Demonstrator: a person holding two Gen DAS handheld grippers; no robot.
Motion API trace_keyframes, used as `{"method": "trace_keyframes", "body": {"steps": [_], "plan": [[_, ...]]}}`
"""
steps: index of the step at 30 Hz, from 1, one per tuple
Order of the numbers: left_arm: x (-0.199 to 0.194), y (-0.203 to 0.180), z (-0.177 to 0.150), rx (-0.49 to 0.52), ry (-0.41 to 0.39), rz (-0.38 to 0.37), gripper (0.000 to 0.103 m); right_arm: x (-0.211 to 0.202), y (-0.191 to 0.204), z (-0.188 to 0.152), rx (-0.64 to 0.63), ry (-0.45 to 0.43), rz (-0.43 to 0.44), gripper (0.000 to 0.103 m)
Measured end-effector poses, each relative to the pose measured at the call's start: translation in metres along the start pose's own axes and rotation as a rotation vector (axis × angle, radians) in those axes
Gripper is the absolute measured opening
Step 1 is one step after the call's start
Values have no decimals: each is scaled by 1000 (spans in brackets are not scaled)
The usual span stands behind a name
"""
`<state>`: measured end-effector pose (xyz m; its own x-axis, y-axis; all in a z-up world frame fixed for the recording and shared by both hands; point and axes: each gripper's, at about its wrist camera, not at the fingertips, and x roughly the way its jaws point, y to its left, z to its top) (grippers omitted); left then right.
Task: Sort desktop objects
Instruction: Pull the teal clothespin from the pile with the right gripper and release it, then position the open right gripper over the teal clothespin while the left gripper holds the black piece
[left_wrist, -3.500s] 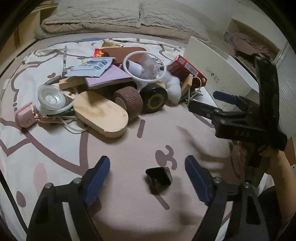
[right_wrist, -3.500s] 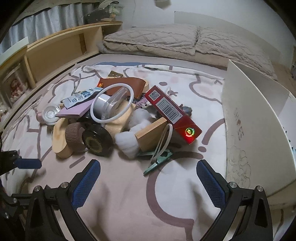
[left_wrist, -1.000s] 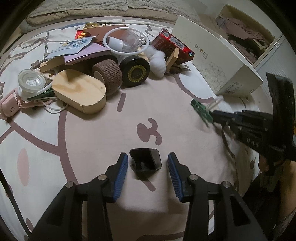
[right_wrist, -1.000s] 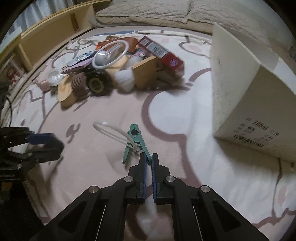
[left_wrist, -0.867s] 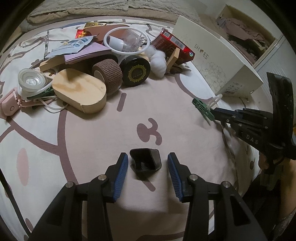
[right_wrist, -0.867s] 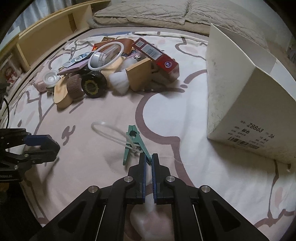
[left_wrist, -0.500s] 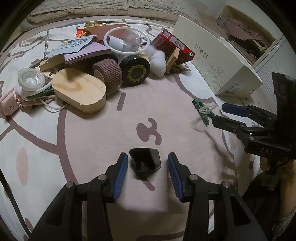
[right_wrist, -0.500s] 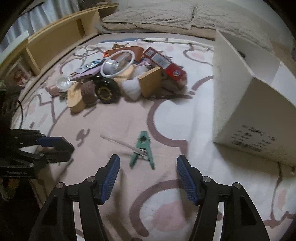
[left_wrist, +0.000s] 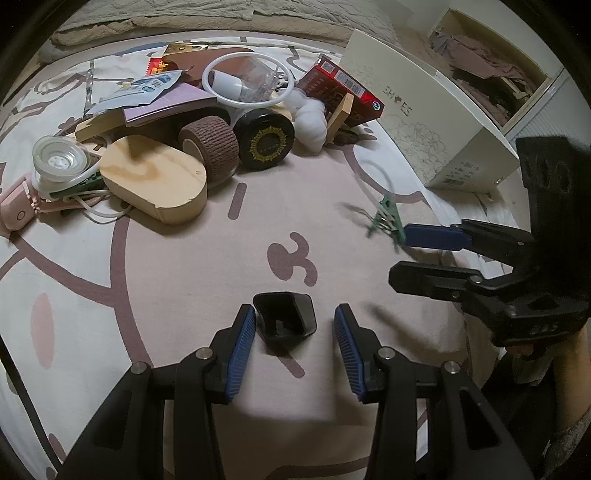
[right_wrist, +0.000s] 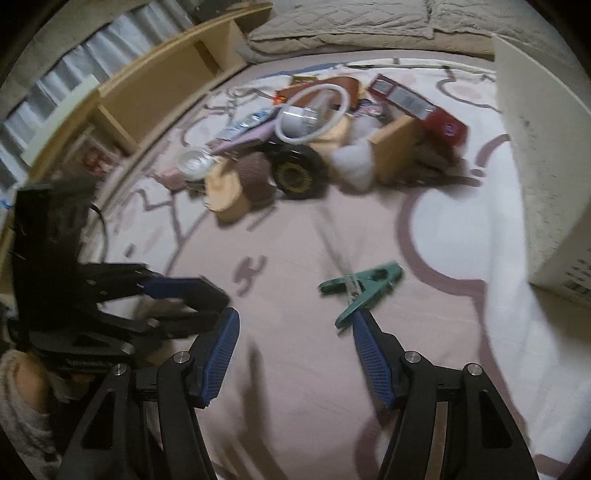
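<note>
Left gripper (left_wrist: 294, 332) sits partway open around a small black cup (left_wrist: 286, 320) on the bedsheet (left_wrist: 184, 288), pads not touching. Right gripper (right_wrist: 293, 354) gapes, empty; green clothespin (right_wrist: 364, 291) lies just past its right fingertip.

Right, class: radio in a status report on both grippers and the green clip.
Left gripper open around black cap, not pinching. Right gripper open, empty. Green clip on bedspread by its tip. Path clear.

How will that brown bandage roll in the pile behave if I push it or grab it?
The brown bandage roll lies on its curved side, so a push would probably send it rolling. Its woven wrap looks soft and grippy, likely light. It leans on the wooden oval block, which may shift.
</note>
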<state>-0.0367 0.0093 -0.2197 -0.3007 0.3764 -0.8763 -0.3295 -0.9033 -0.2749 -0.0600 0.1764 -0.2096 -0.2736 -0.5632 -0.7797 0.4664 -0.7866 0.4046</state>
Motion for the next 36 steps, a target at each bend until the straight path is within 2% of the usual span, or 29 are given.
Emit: {"method": "trace_keyframes", "body": {"steps": [2,9,18,25,31,36], "plan": [[0,-1,0,3,1,0,44,-1,1,2,-4,-4,18,64],[2,0,1,1,9,-2,44,-9,-13,12,-21,-48,-117,64],[2,3,-1,-12,14,-17,44,15,-27,24,-34,-24,-118,64],[0,7,0,-26,11,-9,33,12,-11,12,-85,16,-105,64],[0,9,0,-32,7,-7,29,16,2,4,-143,41,-151,64],[-1,11,2,-39,-4,7,26,17,-2,7,-44,20,-172,64]]}}
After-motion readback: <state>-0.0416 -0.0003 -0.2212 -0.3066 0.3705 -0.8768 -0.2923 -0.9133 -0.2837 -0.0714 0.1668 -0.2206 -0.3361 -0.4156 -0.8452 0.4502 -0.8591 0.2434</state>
